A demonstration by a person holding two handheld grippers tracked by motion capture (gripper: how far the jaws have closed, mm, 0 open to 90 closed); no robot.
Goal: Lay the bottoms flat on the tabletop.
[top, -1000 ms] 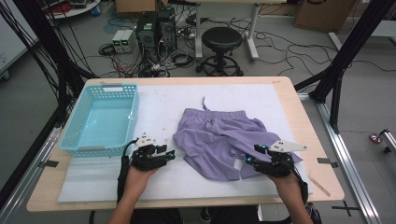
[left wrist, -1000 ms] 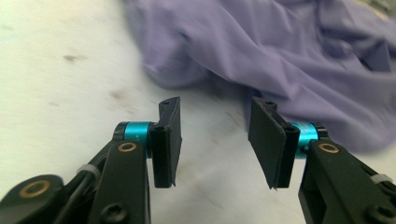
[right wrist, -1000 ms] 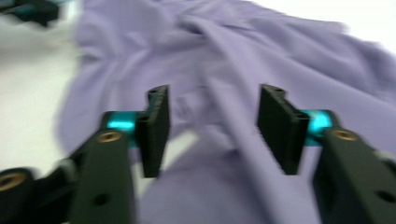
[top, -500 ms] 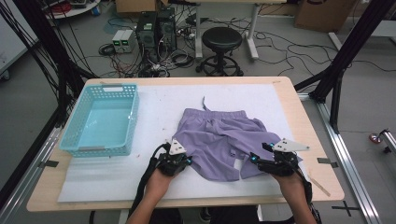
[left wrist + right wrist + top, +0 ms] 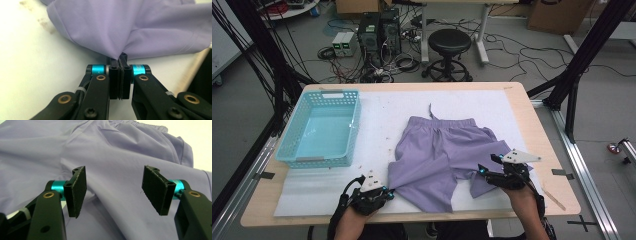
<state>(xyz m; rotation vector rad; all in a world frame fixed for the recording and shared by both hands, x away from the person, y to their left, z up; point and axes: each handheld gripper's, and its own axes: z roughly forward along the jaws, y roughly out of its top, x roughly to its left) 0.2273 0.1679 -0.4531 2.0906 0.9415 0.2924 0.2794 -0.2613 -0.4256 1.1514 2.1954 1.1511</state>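
Left tool [image 5: 384, 192]: jaws pressed together on a pinch of the purple shorts [image 5: 439, 155], at the near left corner of the cloth. The jaws have just been closing, with the fabric between them. In the left gripper view the cloth rises in a small peak straight out of the clamped jaws of the left tool [image 5: 120, 58], and the shorts [image 5: 130, 27] spread away behind it over the white mat [image 5: 37, 65].

Right tool [image 5: 486, 170]: jaws wide apart, gripping nothing. It sits over the near right leg of the shorts. In the right gripper view the 2 pads [image 5: 77, 191] of the right tool [image 5: 113, 192] stand apart above the wrinkled fabric [image 5: 112, 157]; contact with the cloth cannot be told.

Shorts: lie crumpled on the white mat [image 5: 377, 115] in the middle of the worktop [image 5: 532, 120], waistband toward the far edge, legs toward the person.

Blue basket [image 5: 292, 142]: on the left part of the mat, well apart from the shorts.
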